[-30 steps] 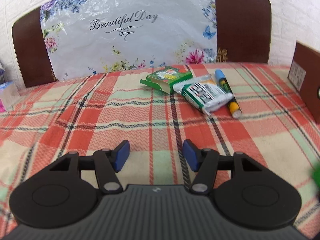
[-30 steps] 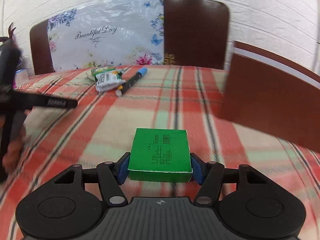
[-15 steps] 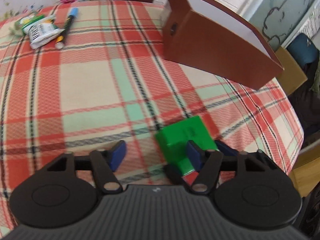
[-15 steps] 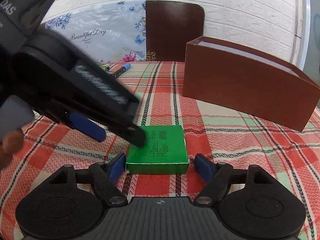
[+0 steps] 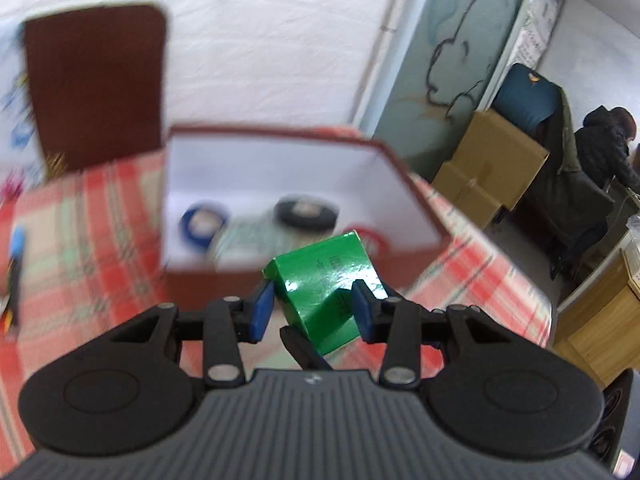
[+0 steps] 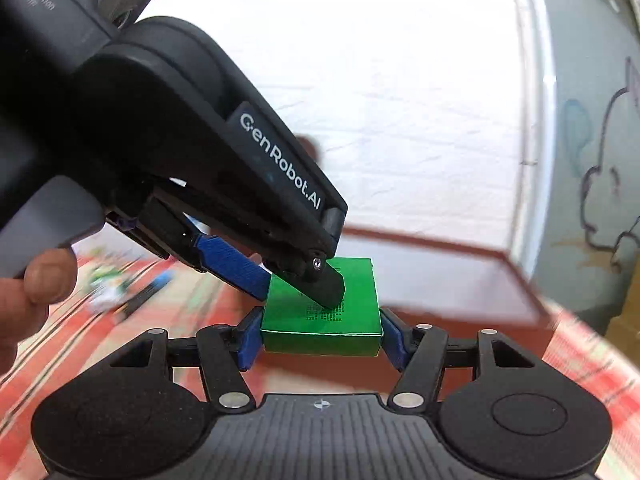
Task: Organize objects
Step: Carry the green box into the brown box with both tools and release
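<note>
The green box (image 6: 320, 320) hangs above the plaid tablecloth (image 6: 580, 364), and my right gripper (image 6: 322, 338) is shut on its two sides. My left gripper (image 6: 296, 284) comes in from the upper left. One black fingertip lies over the box's top face and the blue-padded finger reaches its left edge. In the left wrist view the green box (image 5: 324, 280) sits tilted between the pads of the left gripper (image 5: 314, 308), whose jaws are closing. I see no firm press there. Just behind stands the open brown box (image 5: 420, 208).
Inside the brown box (image 6: 440, 276) lie rolls of tape: blue (image 5: 204, 222), black (image 5: 306, 212) and red. A marker (image 5: 16, 264) and blurred packets (image 6: 108, 288) lie at the far left. A brown chair back (image 5: 96, 84), a cardboard carton (image 5: 492, 168) and a seated person (image 5: 608, 140) are beyond the table.
The right gripper has lifted the green box off the cloth toward the brown box. The left gripper swung over from the far items, and its jaws have narrowed around the box.
</note>
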